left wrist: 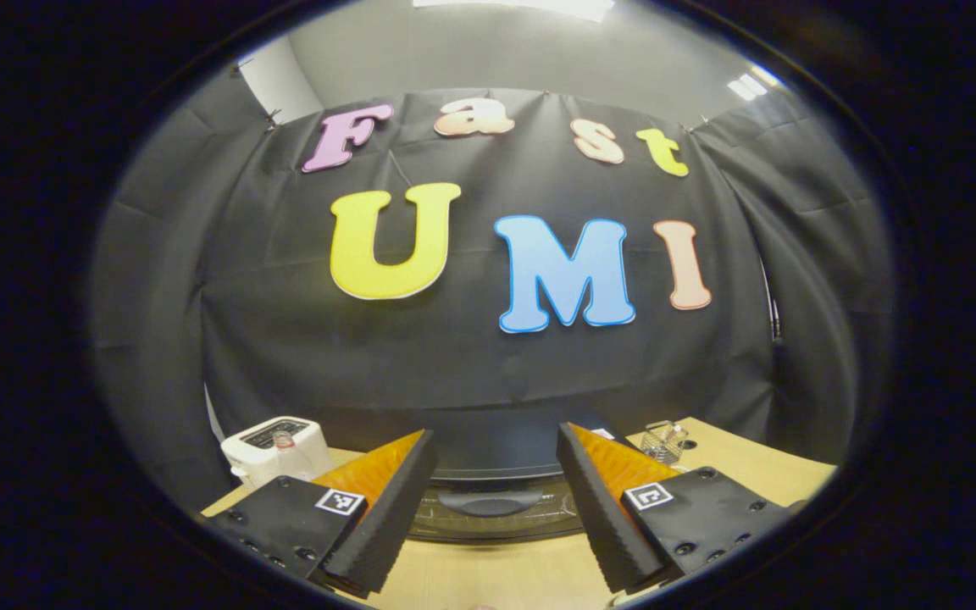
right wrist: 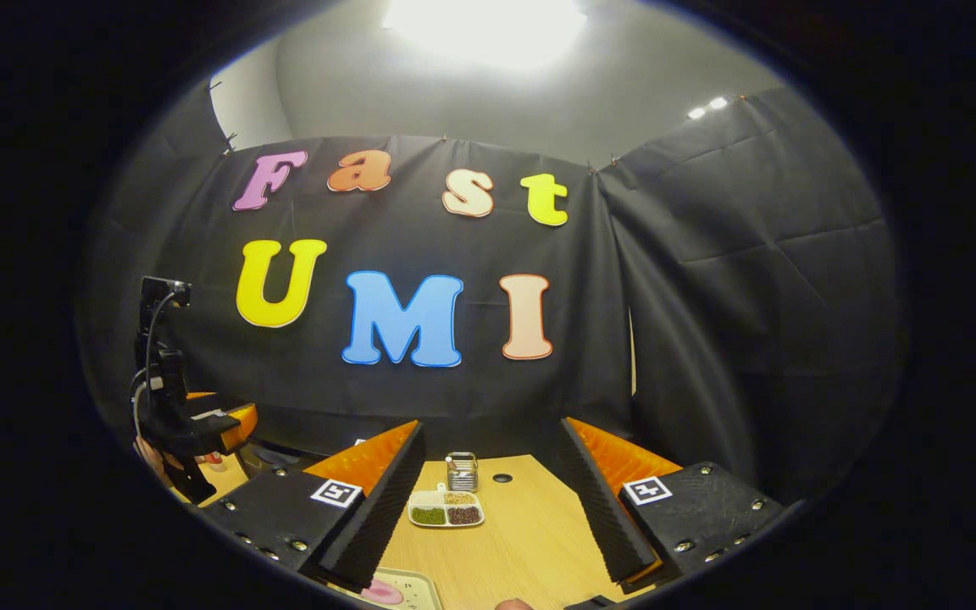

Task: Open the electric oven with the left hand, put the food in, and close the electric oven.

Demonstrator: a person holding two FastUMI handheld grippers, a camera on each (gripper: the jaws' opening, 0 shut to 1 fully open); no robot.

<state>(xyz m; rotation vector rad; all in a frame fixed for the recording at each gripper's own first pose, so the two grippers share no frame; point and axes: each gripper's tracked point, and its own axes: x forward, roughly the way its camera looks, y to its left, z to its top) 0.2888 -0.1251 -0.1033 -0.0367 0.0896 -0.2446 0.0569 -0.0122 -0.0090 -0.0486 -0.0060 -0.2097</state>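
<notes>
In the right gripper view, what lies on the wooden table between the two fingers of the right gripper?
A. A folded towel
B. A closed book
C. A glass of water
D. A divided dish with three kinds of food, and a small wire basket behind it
D: between the open fingers of the right gripper a divided dish holds green, tan and dark food, and a small wire basket stands just behind it on the table.

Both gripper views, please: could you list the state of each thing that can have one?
Left gripper: jaws open, holding nothing.
Right gripper: jaws open, holding nothing.
Electric oven: door closed, handle untouched.
Divided dish: filled with food, resting on the table.
Wire basket: upright behind the dish.
</notes>
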